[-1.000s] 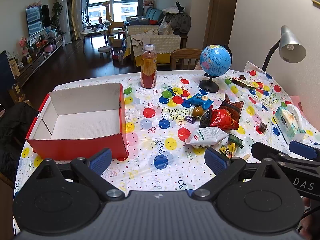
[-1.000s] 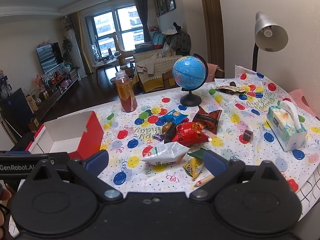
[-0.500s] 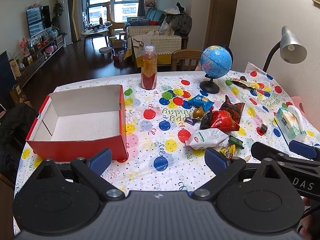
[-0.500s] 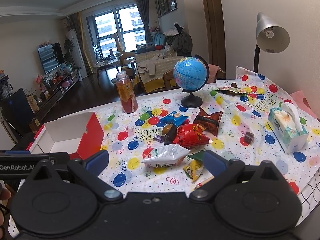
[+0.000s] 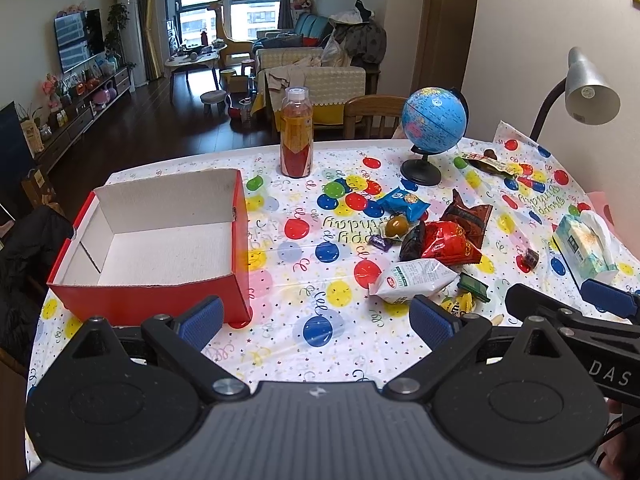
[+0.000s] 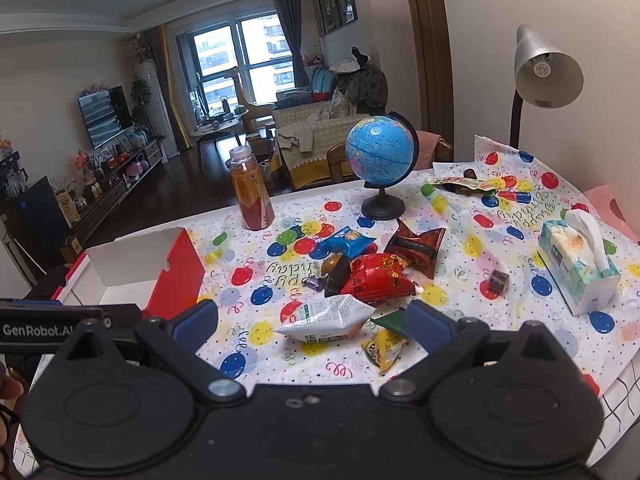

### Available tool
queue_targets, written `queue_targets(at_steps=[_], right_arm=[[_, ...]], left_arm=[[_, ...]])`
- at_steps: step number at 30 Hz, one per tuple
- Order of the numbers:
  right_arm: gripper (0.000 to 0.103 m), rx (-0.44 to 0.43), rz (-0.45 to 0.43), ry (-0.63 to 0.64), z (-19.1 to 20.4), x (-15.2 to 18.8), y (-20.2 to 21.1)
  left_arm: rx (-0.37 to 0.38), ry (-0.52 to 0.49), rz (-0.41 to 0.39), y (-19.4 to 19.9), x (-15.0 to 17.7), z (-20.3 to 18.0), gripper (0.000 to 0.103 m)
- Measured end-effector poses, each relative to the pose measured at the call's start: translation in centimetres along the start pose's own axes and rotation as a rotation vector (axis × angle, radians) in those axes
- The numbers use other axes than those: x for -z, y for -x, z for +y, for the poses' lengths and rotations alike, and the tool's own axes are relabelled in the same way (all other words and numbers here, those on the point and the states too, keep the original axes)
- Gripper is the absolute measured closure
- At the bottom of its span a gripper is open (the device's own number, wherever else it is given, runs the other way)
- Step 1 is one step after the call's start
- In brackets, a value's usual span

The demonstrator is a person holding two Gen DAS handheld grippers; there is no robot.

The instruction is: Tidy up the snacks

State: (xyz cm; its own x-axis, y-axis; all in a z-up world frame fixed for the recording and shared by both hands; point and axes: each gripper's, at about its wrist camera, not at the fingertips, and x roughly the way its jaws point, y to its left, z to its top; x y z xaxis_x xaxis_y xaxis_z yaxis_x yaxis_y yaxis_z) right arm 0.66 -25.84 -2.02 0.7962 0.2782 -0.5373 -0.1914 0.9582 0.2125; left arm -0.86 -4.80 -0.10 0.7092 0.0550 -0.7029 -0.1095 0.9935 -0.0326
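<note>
Snacks [image 6: 360,280] ahead of right gripper [image 6: 312,324], apart

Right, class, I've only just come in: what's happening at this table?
A person holds a gripper in each hand above a party tablecloth. The left gripper and right gripper are both open and hold nothing. The snacks, including a white packet and a red bag, lie loose beside an empty red box.

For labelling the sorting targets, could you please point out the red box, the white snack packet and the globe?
red box [image 5: 152,300]: left wrist view, front wall.
white snack packet [image 6: 328,318]: right wrist view, packet middle.
globe [image 6: 378,150]: right wrist view, blue sphere.
</note>
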Motion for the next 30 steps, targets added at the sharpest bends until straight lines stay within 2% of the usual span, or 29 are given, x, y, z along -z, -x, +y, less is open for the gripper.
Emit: queue_targets(at_steps=[10, 16, 22, 30], right_arm=[[0.005, -0.02, 0.026, -0.034, -3.0, 0.5, -1.7], [0.008, 0.021, 0.056, -0.074, -5.2, 1.1, -3.8], [0.018, 0.075, 0.129, -0.118, -7.5, 1.9, -6.6], [0.021, 0.133, 0.169, -0.232, -11.0, 0.5, -10.5]], left_arm=[[0.005, -0.03, 0.037, -3.2, -1.0, -3.1, 0.003], [0.002, -0.058, 0.049, -6.5, -1.9, -4.0, 0.003], [0.05, -0.123, 0.074, -10.9, -2.4, -5.2, 0.003], [0.123, -0.214, 0.141, -16.7, -2.7, -7.5, 0.003]])
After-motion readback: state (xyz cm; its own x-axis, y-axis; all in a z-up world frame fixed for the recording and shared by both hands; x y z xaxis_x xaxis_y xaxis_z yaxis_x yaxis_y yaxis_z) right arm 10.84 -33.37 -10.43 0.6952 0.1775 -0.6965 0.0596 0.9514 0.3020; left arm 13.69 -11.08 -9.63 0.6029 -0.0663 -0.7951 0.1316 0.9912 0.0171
